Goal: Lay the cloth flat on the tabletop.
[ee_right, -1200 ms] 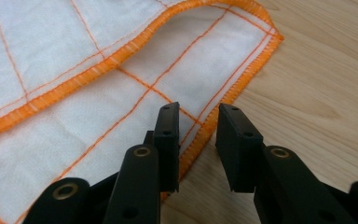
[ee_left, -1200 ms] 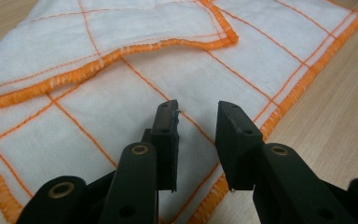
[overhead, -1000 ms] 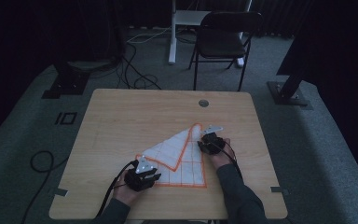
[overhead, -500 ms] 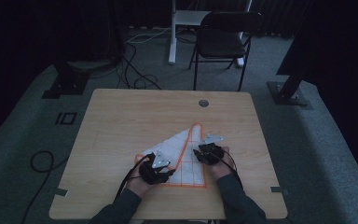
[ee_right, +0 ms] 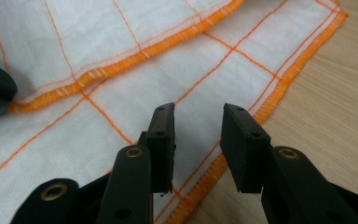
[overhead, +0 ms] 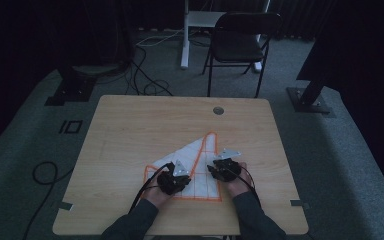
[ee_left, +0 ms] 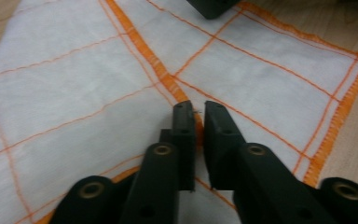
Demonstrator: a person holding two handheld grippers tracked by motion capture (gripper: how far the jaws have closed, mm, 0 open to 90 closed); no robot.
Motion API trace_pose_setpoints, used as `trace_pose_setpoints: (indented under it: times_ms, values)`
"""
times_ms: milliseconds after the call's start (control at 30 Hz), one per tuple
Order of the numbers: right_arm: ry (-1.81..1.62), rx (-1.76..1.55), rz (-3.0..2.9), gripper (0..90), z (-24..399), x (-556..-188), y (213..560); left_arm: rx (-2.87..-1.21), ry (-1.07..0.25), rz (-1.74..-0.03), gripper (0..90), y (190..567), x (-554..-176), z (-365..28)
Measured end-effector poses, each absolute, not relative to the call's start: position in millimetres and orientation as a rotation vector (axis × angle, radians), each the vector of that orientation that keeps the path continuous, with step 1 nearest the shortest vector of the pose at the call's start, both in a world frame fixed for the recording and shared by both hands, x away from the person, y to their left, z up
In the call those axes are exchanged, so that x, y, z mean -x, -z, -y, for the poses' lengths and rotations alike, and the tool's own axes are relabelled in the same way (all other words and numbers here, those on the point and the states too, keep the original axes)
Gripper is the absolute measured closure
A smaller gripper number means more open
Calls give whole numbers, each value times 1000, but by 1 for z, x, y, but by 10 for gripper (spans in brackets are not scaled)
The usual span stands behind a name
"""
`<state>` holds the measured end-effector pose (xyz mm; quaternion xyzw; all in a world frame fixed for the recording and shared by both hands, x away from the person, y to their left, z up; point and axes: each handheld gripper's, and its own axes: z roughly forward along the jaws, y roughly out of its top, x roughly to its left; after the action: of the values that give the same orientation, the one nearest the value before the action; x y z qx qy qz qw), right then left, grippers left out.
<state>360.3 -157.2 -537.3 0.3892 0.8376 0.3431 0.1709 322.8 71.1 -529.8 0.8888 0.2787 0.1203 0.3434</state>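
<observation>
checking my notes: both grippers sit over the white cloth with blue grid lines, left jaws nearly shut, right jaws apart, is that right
Not quite: the cloth's grid lines and hem are orange, not blue, as the left gripper view shows. The rest stands: the left gripper has its jaws nearly shut over the orange hem, and the right gripper has its jaws apart.

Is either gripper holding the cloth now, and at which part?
The left gripper has just closed on the cloth, pinching its orange hem on the folded edge. The right gripper is open, holding nothing.
</observation>
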Motion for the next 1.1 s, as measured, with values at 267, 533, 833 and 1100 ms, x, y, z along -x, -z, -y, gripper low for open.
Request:
trace_pose_setpoints:
  times_ms: [267, 533, 833, 1100]
  values:
    - [-980, -1106, -2379, 647, 158, -359, 538, -2276, -349, -753, 884, 522, -330, -81]
    - [-987, -1109, -2380, 646, 160, -357, 539, -2207, -422, -844, 884, 507, -353, -107]
    - [-988, -1110, -2380, 647, 160, -357, 539, -2138, -531, -942, 885, 503, -378, -135]
    - [-990, -1109, -2380, 647, 160, -357, 539, -2116, -550, -1037, 884, 504, -402, -158]
